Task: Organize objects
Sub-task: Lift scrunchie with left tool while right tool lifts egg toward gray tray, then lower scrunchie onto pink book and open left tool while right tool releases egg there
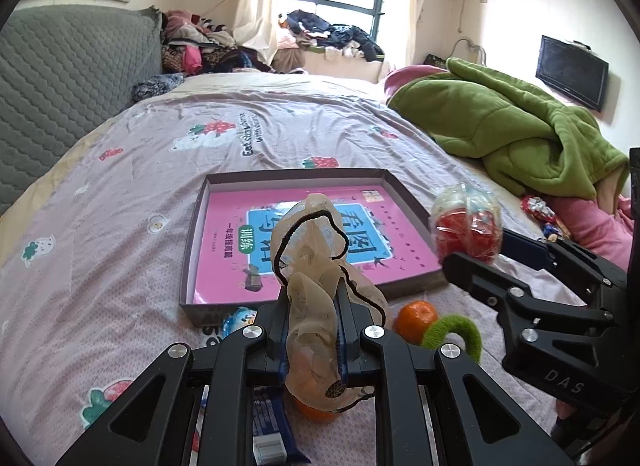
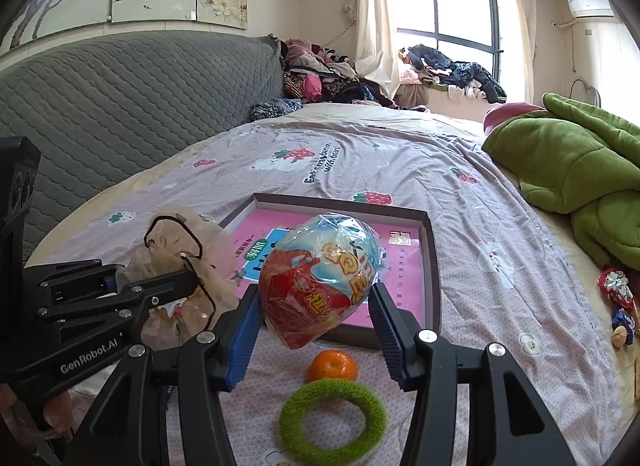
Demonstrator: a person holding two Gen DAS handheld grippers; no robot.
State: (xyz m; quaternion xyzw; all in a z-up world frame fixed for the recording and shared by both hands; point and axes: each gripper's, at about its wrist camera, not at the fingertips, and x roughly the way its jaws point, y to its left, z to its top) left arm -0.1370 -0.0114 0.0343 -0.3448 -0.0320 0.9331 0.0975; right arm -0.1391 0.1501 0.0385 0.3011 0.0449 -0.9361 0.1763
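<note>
My left gripper (image 1: 314, 302) is shut on a beige mesh pouch with a black cord (image 1: 316, 250), held above the bed near the front edge of a shallow grey box (image 1: 192, 250). The box holds a pink workbook (image 1: 320, 234). My right gripper (image 2: 316, 298) is shut on a red and blue wrapped toy egg (image 2: 320, 278), held above the box's front edge (image 2: 434, 266). The egg also shows in the left wrist view (image 1: 466, 225). A tangerine (image 2: 333, 366) and a green fuzzy ring (image 2: 334, 422) lie on the bed below.
A second tangerine (image 1: 316, 412) and a blue snack bar (image 1: 266, 426) lie under my left gripper. A small blue packet (image 1: 238, 320) sits by the box. A green blanket (image 1: 516, 129) and wrapped candies (image 2: 616, 298) are on the right. A grey headboard (image 2: 120, 105) is on the left.
</note>
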